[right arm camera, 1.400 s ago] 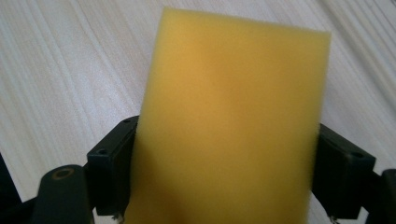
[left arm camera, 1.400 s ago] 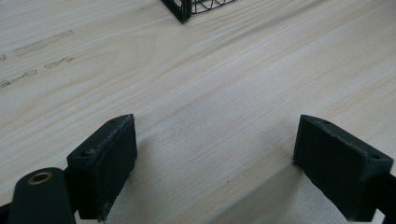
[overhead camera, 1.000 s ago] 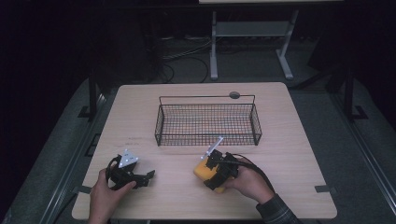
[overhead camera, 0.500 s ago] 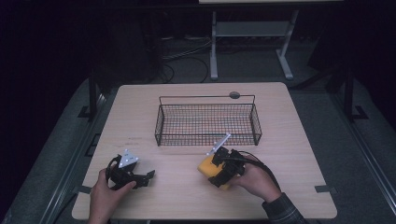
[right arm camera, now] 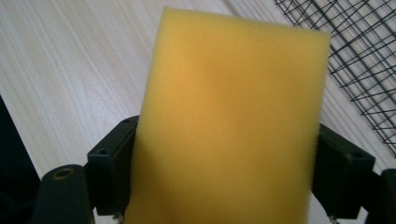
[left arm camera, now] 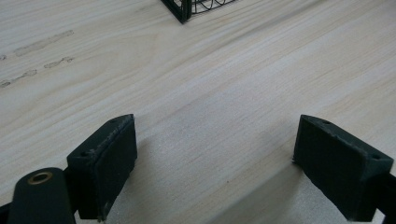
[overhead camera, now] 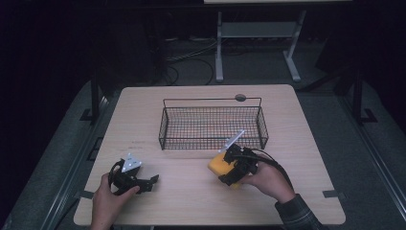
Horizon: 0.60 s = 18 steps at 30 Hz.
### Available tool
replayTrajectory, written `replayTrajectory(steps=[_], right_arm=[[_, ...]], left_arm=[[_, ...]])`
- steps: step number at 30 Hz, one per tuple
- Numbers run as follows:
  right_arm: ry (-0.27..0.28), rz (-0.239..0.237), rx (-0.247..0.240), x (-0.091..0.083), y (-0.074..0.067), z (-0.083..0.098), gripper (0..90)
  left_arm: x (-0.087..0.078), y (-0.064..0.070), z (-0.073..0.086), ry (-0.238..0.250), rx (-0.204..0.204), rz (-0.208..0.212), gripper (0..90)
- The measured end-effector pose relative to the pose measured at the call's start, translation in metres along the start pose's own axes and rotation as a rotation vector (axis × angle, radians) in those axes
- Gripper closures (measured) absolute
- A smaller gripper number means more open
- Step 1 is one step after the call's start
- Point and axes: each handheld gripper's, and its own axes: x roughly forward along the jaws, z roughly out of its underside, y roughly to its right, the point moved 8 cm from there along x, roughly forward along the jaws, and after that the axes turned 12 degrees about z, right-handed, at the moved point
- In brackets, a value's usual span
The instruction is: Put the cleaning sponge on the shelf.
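A yellow sponge [overhead camera: 219, 166] [right arm camera: 229, 121] is held between the jaws of my right gripper [overhead camera: 231, 168] [right arm camera: 224, 179], which is shut on it just in front of the black wire basket [overhead camera: 211, 124], near its front right part. The sponge is raised a little above the table. My left gripper [overhead camera: 143, 183] [left arm camera: 229, 172] rests low over the table's front left, jaws wide apart with only bare wood between them. The basket corner [left arm camera: 183, 6] shows at the top of the left gripper view, and its mesh [right arm camera: 355, 51] at the right of the right gripper view.
The light wooden table [overhead camera: 143, 115] has a round dark cable hole [overhead camera: 240, 97] behind the basket. Faint marks [left arm camera: 42, 42] lie on the wood left of the basket. A metal stand [overhead camera: 253, 33] and cables are on the dark floor beyond.
My right gripper with the sponge has shifted slightly right and toward the basket's front. The left gripper has stayed where it was.
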Motion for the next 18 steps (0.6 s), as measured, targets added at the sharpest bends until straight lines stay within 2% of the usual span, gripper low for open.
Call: replayTrajectory(steps=[18], right_arm=[[0.016, 0.024, 0.028, -0.018, 0.025, -0.006, 20.2]], left_arm=[[0.000, 0.000, 0.000, 0.000, 0.002, -0.001, 12.6]])
